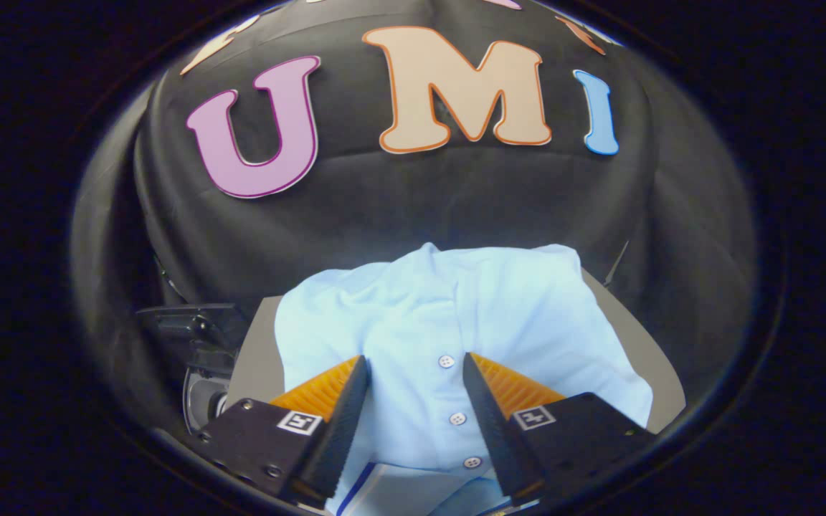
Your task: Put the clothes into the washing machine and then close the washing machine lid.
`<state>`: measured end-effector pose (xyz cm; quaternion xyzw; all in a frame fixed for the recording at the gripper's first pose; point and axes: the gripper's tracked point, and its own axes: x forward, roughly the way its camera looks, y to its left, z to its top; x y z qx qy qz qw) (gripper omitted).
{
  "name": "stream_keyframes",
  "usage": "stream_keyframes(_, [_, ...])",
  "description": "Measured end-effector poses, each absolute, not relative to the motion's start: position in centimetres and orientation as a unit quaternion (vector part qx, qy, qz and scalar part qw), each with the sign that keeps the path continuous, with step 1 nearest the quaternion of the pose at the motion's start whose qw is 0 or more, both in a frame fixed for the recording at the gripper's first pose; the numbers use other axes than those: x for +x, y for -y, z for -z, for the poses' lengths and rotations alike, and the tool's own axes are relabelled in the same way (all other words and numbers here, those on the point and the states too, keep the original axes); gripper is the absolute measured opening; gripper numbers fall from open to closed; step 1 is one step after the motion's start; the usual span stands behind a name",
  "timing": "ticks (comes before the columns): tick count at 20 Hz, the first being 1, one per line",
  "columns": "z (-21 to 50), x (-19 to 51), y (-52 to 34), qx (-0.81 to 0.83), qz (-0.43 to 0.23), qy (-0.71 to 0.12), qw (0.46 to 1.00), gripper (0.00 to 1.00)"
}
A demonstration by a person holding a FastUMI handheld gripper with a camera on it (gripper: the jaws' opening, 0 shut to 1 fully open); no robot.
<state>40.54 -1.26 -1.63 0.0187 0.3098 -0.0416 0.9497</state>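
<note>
A light blue buttoned shirt (456,322) lies folded on a grey table (642,344), its button placket running between my fingers. My gripper (416,365) hangs just above it, open, with the black ribbed fingers (345,423) apart on either side of the buttons. The shirt's collar end, with a dark stripe, sits nearest me below the fingers. Part of a dark machine with a round grey part (201,394) shows to the left of the table, beside the left finger; I cannot tell if its lid is up.
The black cloth wall (413,208) hangs close behind the table. The table's far right corner (617,269) meets the cloth. A narrow bare strip of table (255,351) runs between the shirt and the dark machine.
</note>
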Motion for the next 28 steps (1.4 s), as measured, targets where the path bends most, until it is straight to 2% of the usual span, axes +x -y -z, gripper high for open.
stream_keyframes(5, [1.6,40.5,1.7,0.010,0.053,-0.309,0.949,0.46])
stream_keyframes(8, [1.2,40.5,1.6,0.006,0.052,-0.299,0.953,0.17])
stream_keyframes(9, [0.8,40.2,1.3,0.008,0.044,-0.292,0.955,0.11])
stream_keyframes(11, [-1.1,40.2,1.3,0.002,0.043,-0.245,0.969,0.05])
stream_keyframes(14, [-3.8,40.0,0.7,-0.022,0.033,-0.170,0.985,0.03])
stream_keyframes(17, [-5.8,38.9,-0.9,0.005,0.015,-0.139,0.990,0.01])
stream_keyframes(22, [-11.1,36.3,-5.7,0.019,-0.024,-0.104,0.994,0.01])
stream_keyframes(28, [-13.1,34.0,-16.2,0.040,-0.098,-0.103,0.989,0.01])
